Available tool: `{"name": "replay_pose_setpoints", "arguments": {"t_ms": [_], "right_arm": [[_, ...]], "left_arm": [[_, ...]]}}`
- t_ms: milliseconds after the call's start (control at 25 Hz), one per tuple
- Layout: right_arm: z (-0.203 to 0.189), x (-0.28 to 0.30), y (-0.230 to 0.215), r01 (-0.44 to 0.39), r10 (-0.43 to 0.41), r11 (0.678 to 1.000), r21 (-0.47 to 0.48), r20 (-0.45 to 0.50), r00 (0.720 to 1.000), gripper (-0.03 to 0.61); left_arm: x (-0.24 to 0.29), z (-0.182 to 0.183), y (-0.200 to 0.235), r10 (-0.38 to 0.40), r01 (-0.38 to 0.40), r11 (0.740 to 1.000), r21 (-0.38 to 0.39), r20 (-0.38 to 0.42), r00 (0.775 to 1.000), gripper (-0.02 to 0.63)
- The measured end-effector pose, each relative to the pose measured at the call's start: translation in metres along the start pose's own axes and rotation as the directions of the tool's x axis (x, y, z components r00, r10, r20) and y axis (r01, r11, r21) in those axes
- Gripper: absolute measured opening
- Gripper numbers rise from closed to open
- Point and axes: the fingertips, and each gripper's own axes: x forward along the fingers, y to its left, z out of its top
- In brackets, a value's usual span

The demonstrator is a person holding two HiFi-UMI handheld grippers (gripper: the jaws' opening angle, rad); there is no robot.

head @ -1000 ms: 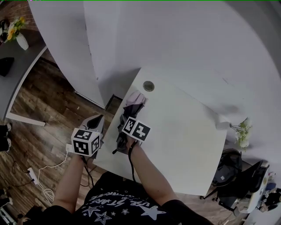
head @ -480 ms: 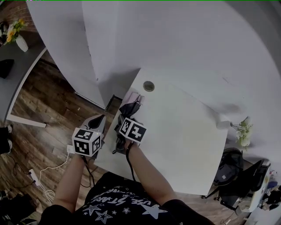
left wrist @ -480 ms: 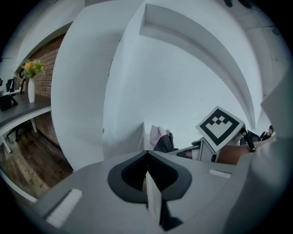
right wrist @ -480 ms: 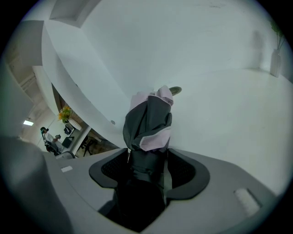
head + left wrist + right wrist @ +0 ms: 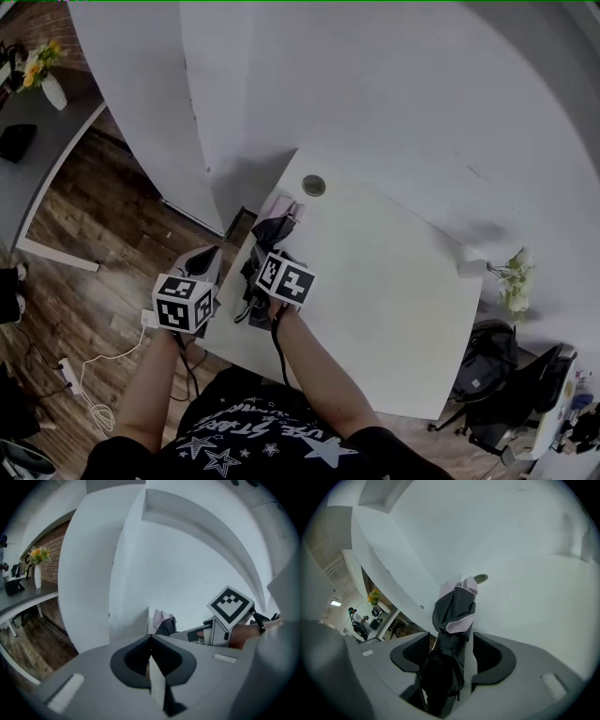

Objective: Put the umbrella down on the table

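Umbrella (image 5: pixel 454 609) lies at the table (image 5: pixel 394 281) left edge. Right gripper (image 5: pixel 451 654) jaws are opening around it, pads clear. Left gripper (image 5: pixel 150 644) is closed and empty, beside the table. Release step; next, I'd back the right gripper straight off.

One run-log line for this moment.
umbrella: on table, near edge | right gripper: jaws opening, umbrella between them | left gripper: shut, empty

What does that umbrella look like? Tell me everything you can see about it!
The umbrella is folded shut, its wrinkled cloth dark grey with pale pink panels. It lies on the white table, close to its edge. Its near end sits between the jaws of the right gripper, which are opening, with gaps showing beside both pads.
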Motion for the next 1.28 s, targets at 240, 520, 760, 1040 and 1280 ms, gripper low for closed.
{"name": "replay_pose_setpoints", "arguments": {"t_ms": [240, 520, 760, 1040, 1280], "right_arm": [[0.017, -0.033, 0.004, -0.07, 0.071, 0.997, -0.015, 0.064, 0.995, 0.284], [0.034, -0.089, 0.009, -0.204, 0.211, 0.977, -0.055, 0.16, 0.964, 0.169], [0.04, -0.138, -0.007, -0.253, 0.266, 0.964, -0.086, 0.227, 0.937, 0.146], [0.034, -0.194, -0.039, -0.248, 0.277, 0.96, -0.133, 0.294, 0.915, 0.11], [0.008, -0.241, -0.057, -0.309, 0.345, 0.938, -0.16, 0.318, 0.883, 0.028]], "left_arm": [[-0.027, 0.016, -0.009, 0.048, -0.048, 0.999, -0.003, 0.069, 0.996, 0.003], [-0.06, 0.039, -0.047, 0.05, -0.054, 0.998, 0.02, 0.163, 0.985, 0.003], [-0.081, 0.045, -0.092, 0.025, -0.035, 0.999, 0.038, 0.216, 0.976, 0.003], [-0.099, 0.033, -0.142, -0.007, -0.007, 0.998, 0.061, 0.227, 0.974, 0.003], [-0.122, 0.006, -0.179, -0.022, 0.007, 0.997, 0.07, 0.22, 0.975, 0.003]]}}
